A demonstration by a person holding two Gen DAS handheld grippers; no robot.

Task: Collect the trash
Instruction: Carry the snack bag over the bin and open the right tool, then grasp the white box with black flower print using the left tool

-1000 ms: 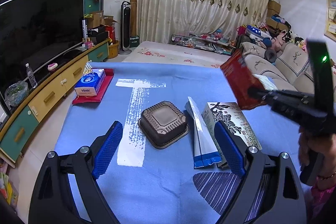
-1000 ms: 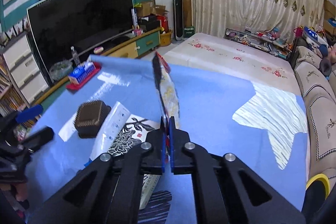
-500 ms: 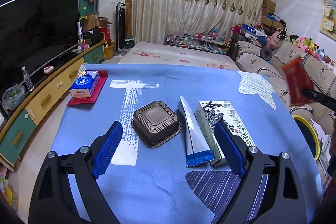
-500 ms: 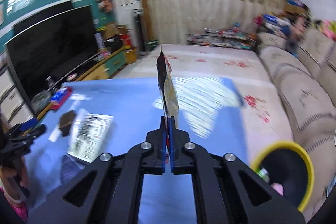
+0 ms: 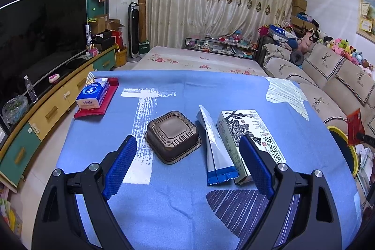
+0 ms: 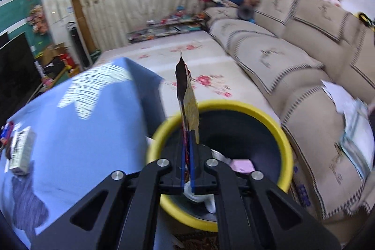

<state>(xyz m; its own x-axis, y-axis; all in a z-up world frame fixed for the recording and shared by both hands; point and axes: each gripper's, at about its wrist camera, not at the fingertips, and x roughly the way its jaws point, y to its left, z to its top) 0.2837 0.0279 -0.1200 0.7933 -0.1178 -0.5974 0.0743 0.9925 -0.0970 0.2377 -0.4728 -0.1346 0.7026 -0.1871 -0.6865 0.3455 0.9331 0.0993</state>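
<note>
- Two claws are working here. The left claw [image 5: 187, 165] is hanging over the near edge of the tabletop [image 5: 211, 90] with its blue ribbed pads spread wide and nothing between them.
- Three pieces of trash are lying on the blue cloth beyond it. A dark brown square plastic tray [image 5: 173, 136] with ribbed sides is sitting upside down at about 12 o'clock from the left claw.
- Just beside the tray, toward 1 o'clock, a long flat foil pouch [image 5: 216, 151], silver with a blue crimped end, is lying lengthwise; it is overlapping the edge of a flat white carton [image 5: 248, 132] printed with black ink drawings.
- At 10 o'clock a soft blue-and-white tissue pack [image 5: 93, 93] is resting on a red mat [image 5: 105, 102], well apart from the trash.
- The right claw [image 6: 186, 163] is pinched fully together on a thin, crinkly snack wrapper [image 6: 187, 100], red, dark and yellow, standing upright edge-on from the pads.
- That wrapper is hanging over the round bin [image 6: 269, 116], which has a thick yellow rim and a dark inside; pale crumpled scraps and a pink piece are lying in its bottom.
- The bin is standing on the floor between the tabletop's corner and a beige quilted sofa [image 6: 281, 55].
- From the left camera, the wrapper is showing as a red flap at 3 o'clock, above the yellow rim.
</note>
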